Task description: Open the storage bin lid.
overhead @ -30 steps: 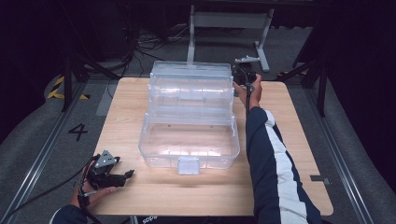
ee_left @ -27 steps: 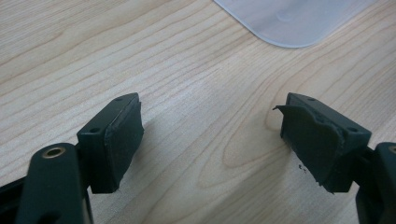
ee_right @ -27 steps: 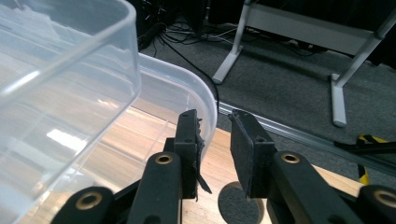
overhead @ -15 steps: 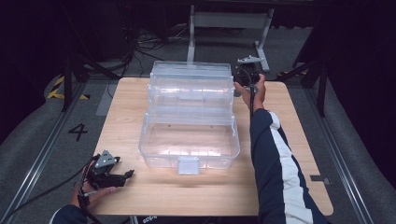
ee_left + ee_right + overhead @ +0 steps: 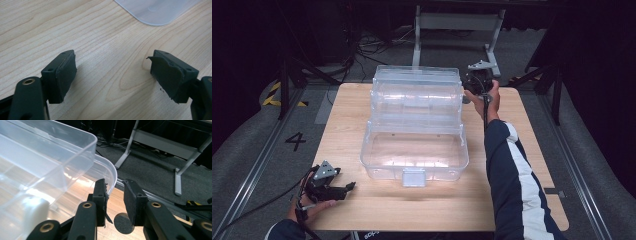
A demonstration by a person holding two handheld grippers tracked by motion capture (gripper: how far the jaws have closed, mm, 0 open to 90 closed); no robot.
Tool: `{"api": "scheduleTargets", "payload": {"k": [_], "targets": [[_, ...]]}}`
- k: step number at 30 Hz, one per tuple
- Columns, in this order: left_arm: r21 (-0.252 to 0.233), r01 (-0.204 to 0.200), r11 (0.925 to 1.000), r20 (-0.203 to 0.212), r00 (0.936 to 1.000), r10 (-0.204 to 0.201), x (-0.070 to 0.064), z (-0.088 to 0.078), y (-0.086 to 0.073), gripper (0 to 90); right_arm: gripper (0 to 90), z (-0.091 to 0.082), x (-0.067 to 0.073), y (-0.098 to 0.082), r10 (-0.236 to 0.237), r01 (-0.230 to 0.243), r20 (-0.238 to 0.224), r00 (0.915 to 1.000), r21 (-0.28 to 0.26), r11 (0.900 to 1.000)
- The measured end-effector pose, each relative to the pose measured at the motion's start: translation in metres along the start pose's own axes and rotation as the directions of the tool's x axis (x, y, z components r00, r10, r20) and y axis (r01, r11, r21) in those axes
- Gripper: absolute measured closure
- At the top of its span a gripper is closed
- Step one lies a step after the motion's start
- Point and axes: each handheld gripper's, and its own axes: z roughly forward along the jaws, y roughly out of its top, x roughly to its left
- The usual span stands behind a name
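Here, label by label:

Clear box: a see-through plastic storage box point(image 5: 414, 145) with stepped tiers sits mid-table, its latch tab point(image 5: 413, 176) facing the person's side. It appears empty, though glare hides parts of it.

Box rim by the right fingers: in the right gripper view the curved far-corner rim point(image 5: 110, 172) sits just ahead of the inner finger, running past its tip. I cannot tell whether it touches the pad.

Right gripper: the right gripper point(image 5: 476, 82) is held at the box's far right corner. Its fingers point(image 5: 101, 195) stand a narrow gap apart, clamped on nothing that I can make out; the rim lies beside that gap, not clearly in it. Likely reason for the pose: to catch or steady the upper tier at its corner.

Left gripper: the left gripper point(image 5: 332, 186) rests low on the near left of the table point(image 5: 512, 200), well apart from the box. Its fingers point(image 5: 62, 75) are spread wide over bare wood, grasping nothing; a rounded corner of the box point(image 5: 155, 12) lies beyond the tips. Probably parked while the other hand works.

Pads: the rubber on one left finger point(image 5: 170, 75) looks torn and peeling.

Writing: a "4" point(image 5: 295, 141) is marked on the floor left of the table. I can read no brand on the box.
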Motion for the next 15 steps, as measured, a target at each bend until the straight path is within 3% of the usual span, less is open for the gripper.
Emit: {"api": "scheduleTargets", "payload": {"k": [15], "targets": [[0.000,0.000,1.0000,0.000,1.0000,0.000,0.000,0.000,0.000,21.3,71.2,-0.037,0.008,-0.001,-0.103,0.102,-0.051,0.9934,-0.011,0.995]]}}
